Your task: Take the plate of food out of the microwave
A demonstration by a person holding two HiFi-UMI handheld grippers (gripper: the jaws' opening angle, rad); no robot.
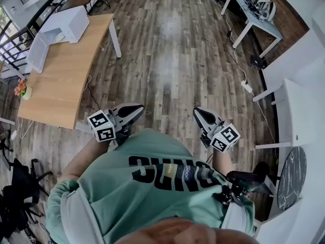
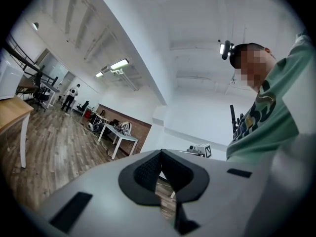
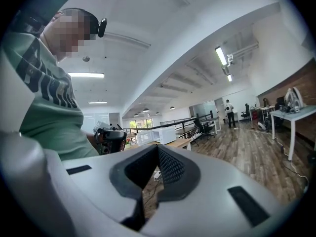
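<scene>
A box-shaped appliance (image 1: 68, 22) sat on the far end of the long table (image 1: 66, 80), with a flower pot (image 1: 21, 89) at the table's left edge. Just right of its near corner hung the left gripper (image 1: 138, 110), the right gripper (image 1: 197, 112) farther right. A desk (image 1: 254, 19) stood well right of the table.

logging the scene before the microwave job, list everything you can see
floor: one, grey-brown wood planks, whole room
wooden table: one, light brown, far left
white appliance: one, box-shaped, on the wooden table's far end; probably the microwave, no plate visible
flowers: one bunch, pink-orange, wooden table's left edge
white desk: one, top right, gear on it
power strip: one, white, on the floor at right
office chair: one, black, lower left
round tabletop: one, dark marbled, lower right
shirt: one, green, dark print
left gripper: one, grey, jaws shut, empty
right gripper: one, grey, jaws shut, empty
</scene>
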